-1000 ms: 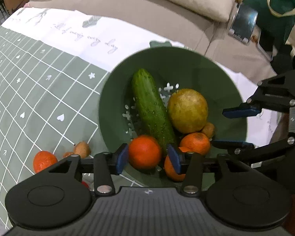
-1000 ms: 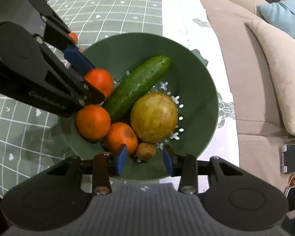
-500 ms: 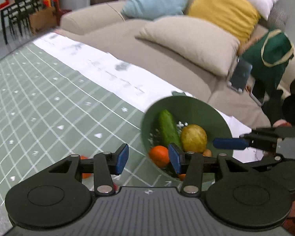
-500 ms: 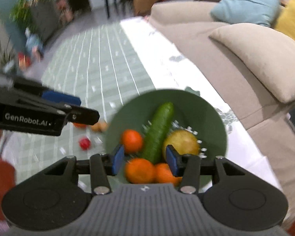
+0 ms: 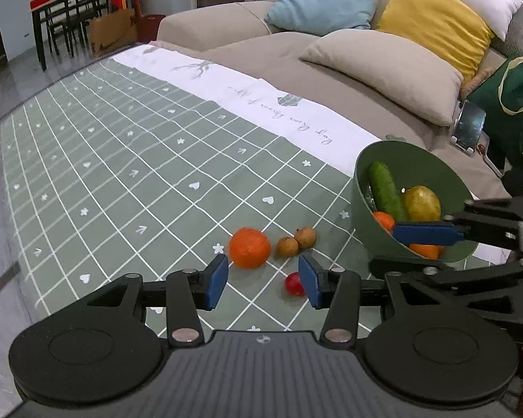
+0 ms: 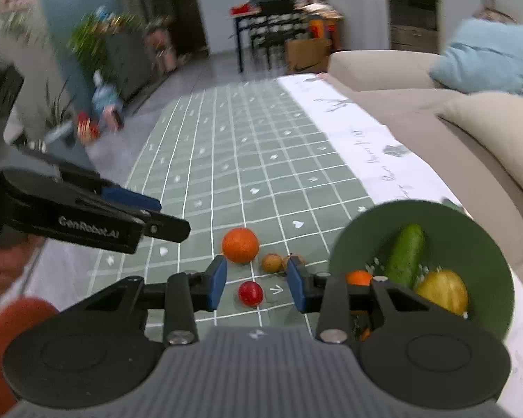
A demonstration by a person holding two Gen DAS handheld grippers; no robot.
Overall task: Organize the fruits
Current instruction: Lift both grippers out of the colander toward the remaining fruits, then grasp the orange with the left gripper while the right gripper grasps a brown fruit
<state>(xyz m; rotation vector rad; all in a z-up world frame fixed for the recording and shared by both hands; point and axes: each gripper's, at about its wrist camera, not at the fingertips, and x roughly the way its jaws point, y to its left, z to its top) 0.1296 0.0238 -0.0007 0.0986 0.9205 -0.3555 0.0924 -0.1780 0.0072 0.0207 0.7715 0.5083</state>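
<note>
A green bowl (image 5: 366, 188) stands on the checked cloth at the right and holds a cucumber (image 5: 383, 188), a yellow-green round fruit (image 5: 422, 202) and several oranges. On the cloth to its left lie a loose orange (image 5: 249, 247), two small brown fruits (image 5: 296, 242) and a small red fruit (image 5: 294, 284). My left gripper (image 5: 263, 278) is open and empty above the cloth, just short of these loose fruits. My right gripper (image 6: 256, 282) is open and empty; the red fruit (image 6: 250, 293) shows between its fingers, and the bowl (image 6: 484, 240) is to its right.
The green checked cloth (image 5: 122, 174) with a white border covers a low table. A beige sofa (image 5: 296, 55) with blue, yellow and white cushions runs along the far side. A green bag (image 5: 505, 111) and a phone (image 5: 469, 129) lie on the sofa at the right.
Both grippers have pulled back and up from the bowl and tilted toward the room. An orange that was between the left fingers now lies in the bowl.
</note>
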